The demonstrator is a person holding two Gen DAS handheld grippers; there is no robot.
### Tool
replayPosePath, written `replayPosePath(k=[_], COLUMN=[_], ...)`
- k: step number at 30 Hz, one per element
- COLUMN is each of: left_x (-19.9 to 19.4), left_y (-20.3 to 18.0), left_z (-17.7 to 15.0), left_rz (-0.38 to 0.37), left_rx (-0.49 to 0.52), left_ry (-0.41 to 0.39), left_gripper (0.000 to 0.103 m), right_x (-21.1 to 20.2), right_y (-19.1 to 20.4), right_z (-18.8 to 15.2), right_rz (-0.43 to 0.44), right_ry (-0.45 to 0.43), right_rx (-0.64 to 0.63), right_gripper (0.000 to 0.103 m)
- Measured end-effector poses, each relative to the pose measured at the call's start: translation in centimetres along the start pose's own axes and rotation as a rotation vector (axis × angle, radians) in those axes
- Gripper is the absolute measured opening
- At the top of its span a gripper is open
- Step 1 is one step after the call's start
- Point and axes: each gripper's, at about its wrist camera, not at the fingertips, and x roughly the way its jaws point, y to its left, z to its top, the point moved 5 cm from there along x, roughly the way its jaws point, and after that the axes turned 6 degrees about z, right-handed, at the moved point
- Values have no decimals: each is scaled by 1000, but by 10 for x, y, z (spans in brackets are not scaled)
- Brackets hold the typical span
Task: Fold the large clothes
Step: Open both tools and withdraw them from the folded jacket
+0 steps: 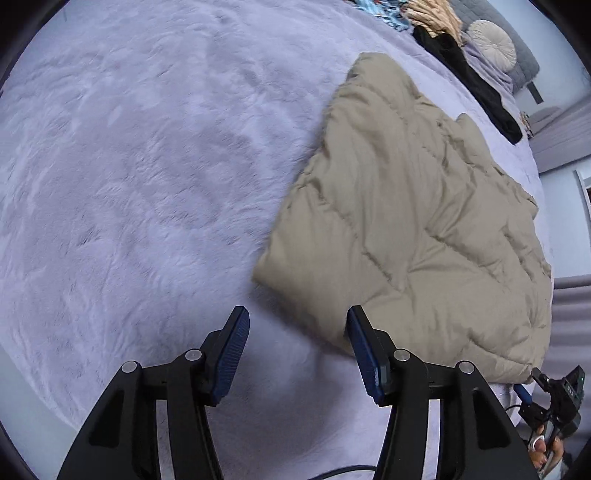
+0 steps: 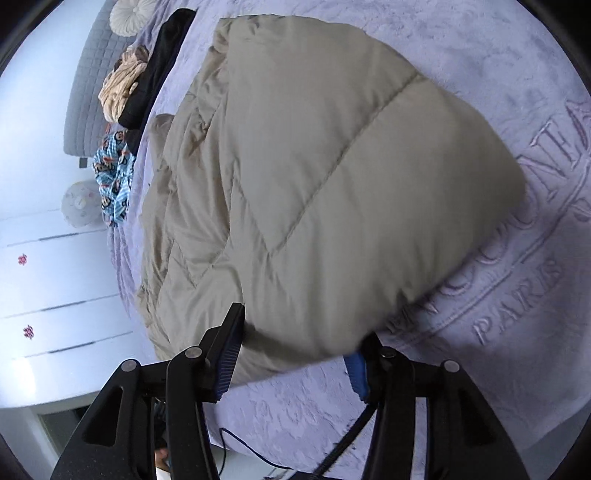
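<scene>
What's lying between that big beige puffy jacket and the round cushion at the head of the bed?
In the right wrist view, a black garment and a crumpled tan one lie between the beige puffer jacket and the round cushion, on the lilac blanket.

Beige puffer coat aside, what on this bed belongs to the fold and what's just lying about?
In the job:
beige puffer coat
left gripper, jaws open
right gripper, jaws open

Lying about:
black garment
blue patterned cloth
tan cloth
round pillow

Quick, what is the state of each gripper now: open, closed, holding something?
Left gripper: open, holding nothing, beside the beige puffer jacket.
Right gripper: open, holding nothing, at the jacket's near edge.
</scene>
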Motion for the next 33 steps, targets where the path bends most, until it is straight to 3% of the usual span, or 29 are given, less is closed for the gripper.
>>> replayPosePath(k=[2, 6, 10, 13, 14, 16, 24, 33], left_x=[-3, -20, -38, -50, -53, -61, -71, -70], left_y=[10, -1, -25, -40, -48, -56, -69, -50], left_z=[-9, -30, -48, -60, -63, -70, -83, -30], left_rz=[29, 93, 103, 89, 85, 91, 120, 123], left_rx=[-10, 64, 129, 143, 144, 138, 151, 191], left_ry=[11, -3, -30, -48, -52, -80, -103, -107], left_gripper=[57, 57, 57, 58, 76, 103, 103, 103], right_x=[-6, -21, -29, -35, -41, -43, -46, -17], right_y=[2, -2, -3, 6, 4, 7, 4, 30], right_z=[-3, -14, -32, -42, -51, -64, -98, -112], right_rz=[-26, -51, -79, -88, -88, -89, -122, -133], right_ry=[10, 18, 20, 38, 47, 65, 136, 105], right_rx=[-24, -67, -138, -191, -212, -255, -332, -347], right_gripper=[54, 54, 55, 61, 63, 65, 67, 74])
